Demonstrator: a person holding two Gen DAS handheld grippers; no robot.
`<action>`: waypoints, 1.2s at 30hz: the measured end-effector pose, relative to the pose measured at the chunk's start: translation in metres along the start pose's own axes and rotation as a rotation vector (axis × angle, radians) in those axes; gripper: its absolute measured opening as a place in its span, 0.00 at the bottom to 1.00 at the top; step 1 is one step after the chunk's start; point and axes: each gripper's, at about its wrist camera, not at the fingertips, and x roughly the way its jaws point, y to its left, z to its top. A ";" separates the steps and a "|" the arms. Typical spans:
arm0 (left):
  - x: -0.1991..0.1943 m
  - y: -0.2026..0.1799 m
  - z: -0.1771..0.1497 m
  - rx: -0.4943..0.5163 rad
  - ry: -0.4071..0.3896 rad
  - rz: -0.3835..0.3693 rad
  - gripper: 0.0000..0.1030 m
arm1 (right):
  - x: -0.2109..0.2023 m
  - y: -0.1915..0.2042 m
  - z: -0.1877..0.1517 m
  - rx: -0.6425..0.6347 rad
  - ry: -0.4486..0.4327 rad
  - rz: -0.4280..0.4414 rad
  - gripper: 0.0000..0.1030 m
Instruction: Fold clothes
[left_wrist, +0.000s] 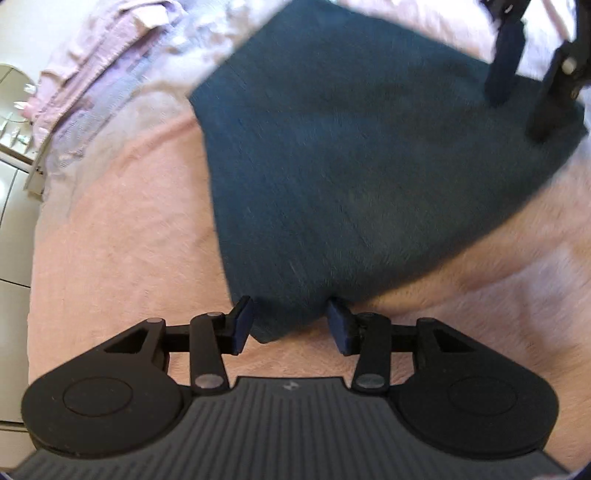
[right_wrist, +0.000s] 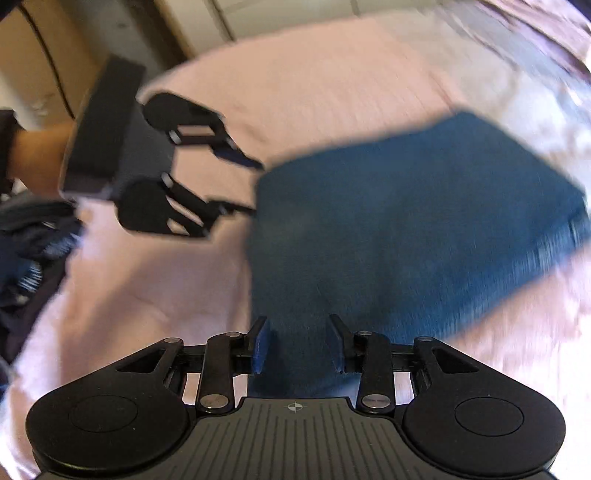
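Note:
A dark teal folded garment (left_wrist: 351, 166) lies flat on a pink bed cover (left_wrist: 122, 258). My left gripper (left_wrist: 291, 325) is open, its blue pads either side of the garment's near corner, not closed on it. My right gripper (right_wrist: 299, 343) is open above the garment's (right_wrist: 406, 229) near edge. In the right wrist view my left gripper (right_wrist: 255, 184) is open at the garment's left corner. In the left wrist view my right gripper (left_wrist: 517, 110) hovers over the far right part of the garment. Both views are blurred by motion.
A pile of pale lilac and pink clothes (left_wrist: 96, 70) lies at the far left of the bed. Dark blue clothes (right_wrist: 29, 240) lie at the bed's left edge in the right wrist view. White furniture (left_wrist: 11, 206) stands beside the bed.

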 end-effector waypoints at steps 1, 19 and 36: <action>0.010 -0.004 -0.003 0.023 0.000 -0.005 0.39 | 0.003 0.000 -0.008 0.008 0.005 -0.022 0.36; 0.013 -0.047 -0.026 0.333 -0.181 0.085 0.47 | 0.015 0.060 -0.038 -0.074 -0.029 -0.227 0.50; -0.048 -0.037 -0.069 0.442 -0.215 0.169 0.74 | 0.013 0.140 -0.046 -0.367 0.074 -0.518 0.75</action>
